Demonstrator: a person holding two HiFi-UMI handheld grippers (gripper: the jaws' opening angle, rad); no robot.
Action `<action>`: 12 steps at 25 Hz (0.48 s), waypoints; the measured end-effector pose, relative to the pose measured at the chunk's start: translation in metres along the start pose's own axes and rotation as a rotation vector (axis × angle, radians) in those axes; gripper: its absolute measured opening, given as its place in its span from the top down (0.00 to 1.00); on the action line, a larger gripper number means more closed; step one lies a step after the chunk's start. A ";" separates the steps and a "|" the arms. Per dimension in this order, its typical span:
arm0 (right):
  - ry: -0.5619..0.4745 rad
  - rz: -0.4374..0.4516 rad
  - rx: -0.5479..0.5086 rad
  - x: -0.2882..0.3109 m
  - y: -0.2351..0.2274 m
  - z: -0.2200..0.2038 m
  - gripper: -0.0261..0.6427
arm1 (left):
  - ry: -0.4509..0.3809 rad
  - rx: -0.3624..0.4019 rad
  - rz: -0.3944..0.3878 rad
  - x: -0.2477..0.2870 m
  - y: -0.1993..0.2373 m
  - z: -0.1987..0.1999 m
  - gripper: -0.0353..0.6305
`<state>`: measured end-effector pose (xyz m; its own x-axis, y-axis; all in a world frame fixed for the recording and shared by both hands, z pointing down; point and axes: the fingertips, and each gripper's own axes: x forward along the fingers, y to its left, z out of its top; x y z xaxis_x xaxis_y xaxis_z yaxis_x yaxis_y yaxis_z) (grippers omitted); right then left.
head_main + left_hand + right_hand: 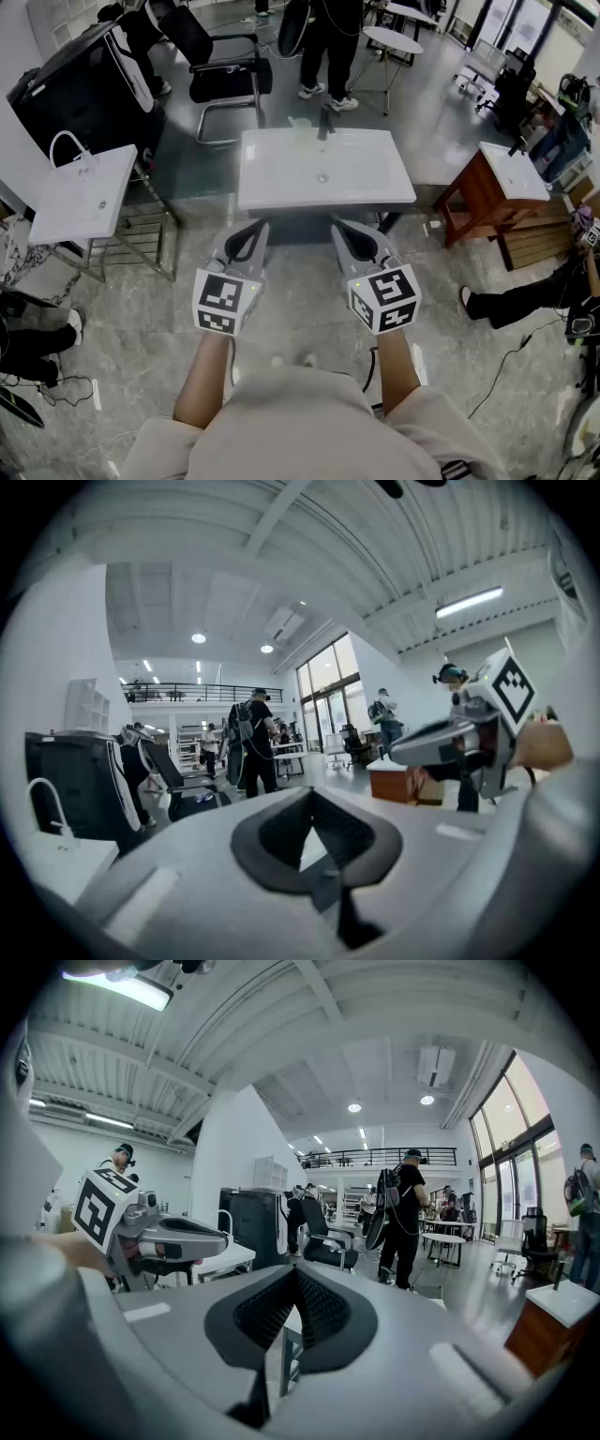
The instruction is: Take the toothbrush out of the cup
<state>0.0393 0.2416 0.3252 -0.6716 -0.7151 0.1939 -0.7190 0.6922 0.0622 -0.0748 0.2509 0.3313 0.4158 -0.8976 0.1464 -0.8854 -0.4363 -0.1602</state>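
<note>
A pale translucent cup (300, 125) stands on the back rim of the white washbasin (281, 192), just left of the dark tap (324, 123). It is too small in the head view to make out the toothbrush. Both grippers hang side by side in front of the basin's near edge, well short of the cup. My left gripper (255, 231) (313, 795) is shut with nothing in it. My right gripper (343, 231) (294, 1273) is also shut and empty. Each gripper view shows the other gripper beside it and the room beyond, not the cup.
A second white basin (80, 197) on a metal frame stands at the left. A wooden stand with a basin (497, 183) is at the right. Beyond the washbasin are a black chair (225, 70), a round table (392, 39) and standing people (328, 47).
</note>
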 end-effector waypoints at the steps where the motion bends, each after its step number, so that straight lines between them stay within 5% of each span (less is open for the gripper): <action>1: 0.002 -0.002 0.002 0.001 0.001 0.000 0.95 | 0.000 0.003 -0.003 -0.001 0.001 0.001 0.94; 12: -0.026 -0.021 0.042 0.014 0.020 -0.003 0.95 | 0.009 -0.005 -0.031 -0.012 0.018 -0.017 0.94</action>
<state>0.0162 0.2454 0.3322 -0.6601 -0.7323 0.1676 -0.7398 0.6724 0.0245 -0.0995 0.2551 0.3435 0.4414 -0.8830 0.1597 -0.8731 -0.4637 -0.1508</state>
